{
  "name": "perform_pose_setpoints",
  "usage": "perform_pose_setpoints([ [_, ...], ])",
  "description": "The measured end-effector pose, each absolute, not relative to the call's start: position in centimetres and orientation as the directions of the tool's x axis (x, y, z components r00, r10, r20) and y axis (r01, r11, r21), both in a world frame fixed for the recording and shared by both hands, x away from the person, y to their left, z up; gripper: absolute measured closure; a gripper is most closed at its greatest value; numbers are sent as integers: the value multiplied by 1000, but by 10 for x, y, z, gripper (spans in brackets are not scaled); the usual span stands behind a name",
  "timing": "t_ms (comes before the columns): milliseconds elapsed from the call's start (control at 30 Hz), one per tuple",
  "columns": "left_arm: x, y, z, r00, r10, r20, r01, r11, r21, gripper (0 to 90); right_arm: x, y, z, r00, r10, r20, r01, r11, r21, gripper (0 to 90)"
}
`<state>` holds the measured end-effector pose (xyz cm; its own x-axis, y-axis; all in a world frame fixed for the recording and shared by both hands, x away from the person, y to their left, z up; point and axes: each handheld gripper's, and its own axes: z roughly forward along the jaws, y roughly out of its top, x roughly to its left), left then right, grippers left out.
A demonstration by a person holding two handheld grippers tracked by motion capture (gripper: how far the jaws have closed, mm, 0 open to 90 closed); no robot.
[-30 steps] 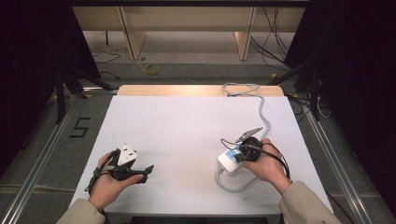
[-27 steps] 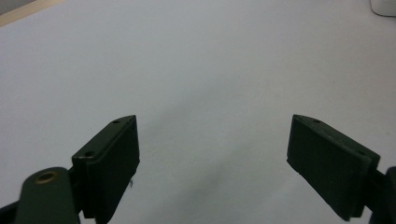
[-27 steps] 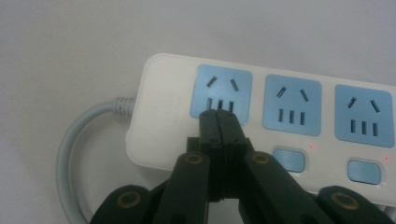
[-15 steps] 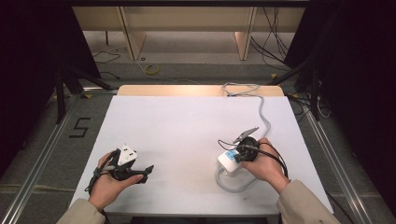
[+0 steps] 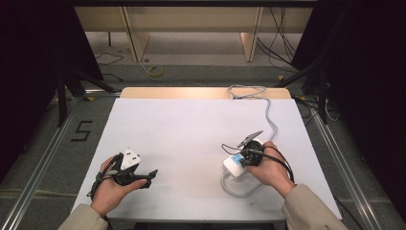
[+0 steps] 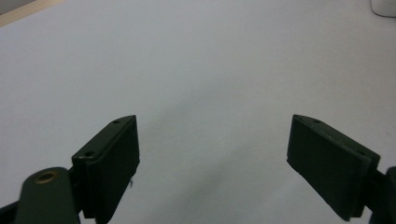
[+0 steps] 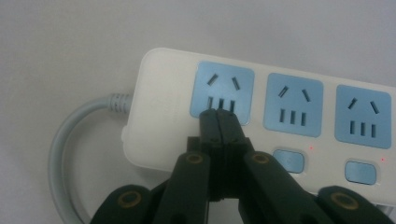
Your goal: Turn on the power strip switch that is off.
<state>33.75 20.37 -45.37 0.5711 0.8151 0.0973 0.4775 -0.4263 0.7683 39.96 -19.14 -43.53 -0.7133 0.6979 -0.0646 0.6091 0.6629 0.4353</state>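
My right gripper (image 7: 218, 114), its jaws pressed together on nothing, rests its tips on the white plastic power strip with blue sockets (image 7: 289, 109) near the white table's (image 5: 191, 129) right edge. The strip's grey cable (image 5: 269, 112) runs to the far edge. My left gripper (image 6: 212, 154), jaws wide and empty, sits near the front left corner.

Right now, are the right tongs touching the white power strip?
Cannot tell. In the right gripper view the shut right tongs overlap the power strip at its first blue socket, but looking along the jaws, neither contact nor a gap shows plainly.

White power strip (image 7: 261, 116), blue sockets up, flat on table.
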Motion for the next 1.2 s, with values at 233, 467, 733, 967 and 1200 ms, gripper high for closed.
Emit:
perform_pose_setpoints([
  [233,338,204,-454,572,815,97,478,-427,768,164,400,-192,-436,-710,702,-56,616,656,436,900],
  [467,338,203,-454,572,814,97,476,-427,769,164,400,-192,-436,-708,704,-56,617,655,435,900],
  [733,337,203,-454,572,815,96,478,-426,768,164,401,-193,-436,-702,711,-45,626,645,438,900],
  [967,337,203,-454,571,816,95,479,-425,768,164,400,-193,-437,-693,720,-36,638,635,435,900],
  [1200,337,204,-454,571,815,98,478,-427,768,164,400,-195,-438,-692,722,-16,642,624,446,900],
])
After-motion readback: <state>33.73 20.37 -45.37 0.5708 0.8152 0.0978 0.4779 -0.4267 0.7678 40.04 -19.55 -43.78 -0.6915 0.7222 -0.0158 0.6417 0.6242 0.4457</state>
